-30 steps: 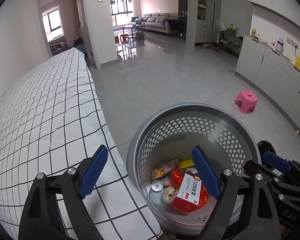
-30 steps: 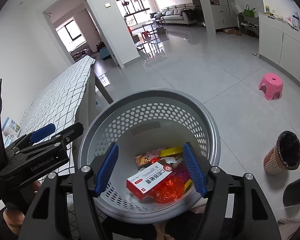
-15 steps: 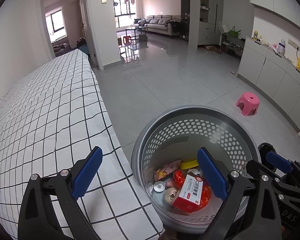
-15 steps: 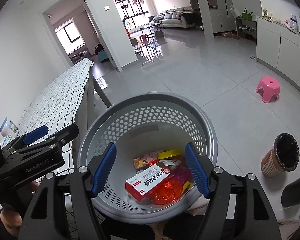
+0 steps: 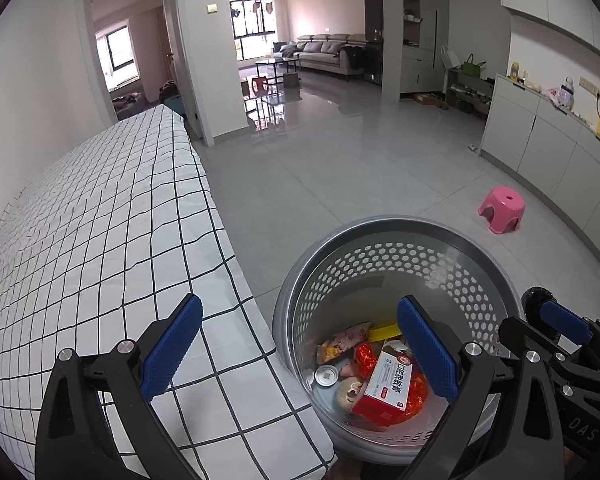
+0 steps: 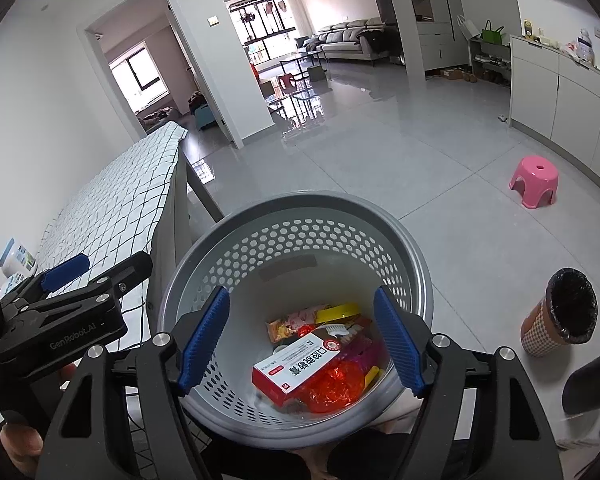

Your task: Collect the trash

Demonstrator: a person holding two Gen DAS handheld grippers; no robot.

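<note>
A grey perforated waste basket (image 5: 452, 240) stands on the floor beside the table; it also shows in the right wrist view (image 6: 300, 208). Inside lie a red and white box (image 5: 388, 384), red wrappers, a can (image 5: 326, 374) and snack packets; the box also shows in the right wrist view (image 6: 296, 364). My left gripper (image 5: 300, 348) is open and empty, one finger over the tablecloth, one over the basket. My right gripper (image 6: 300, 340) is open and empty above the basket.
A table with a black-checked white cloth (image 5: 100, 240) lies to the left. A pink stool (image 5: 502, 208) and a brown bin with a black liner (image 6: 560, 312) stand on the grey tiled floor. White cabinets (image 5: 560, 148) line the right wall.
Both grippers have lifted and drawn back slightly; the basket sits lower and further right in the left wrist view. Both stay open and empty.
</note>
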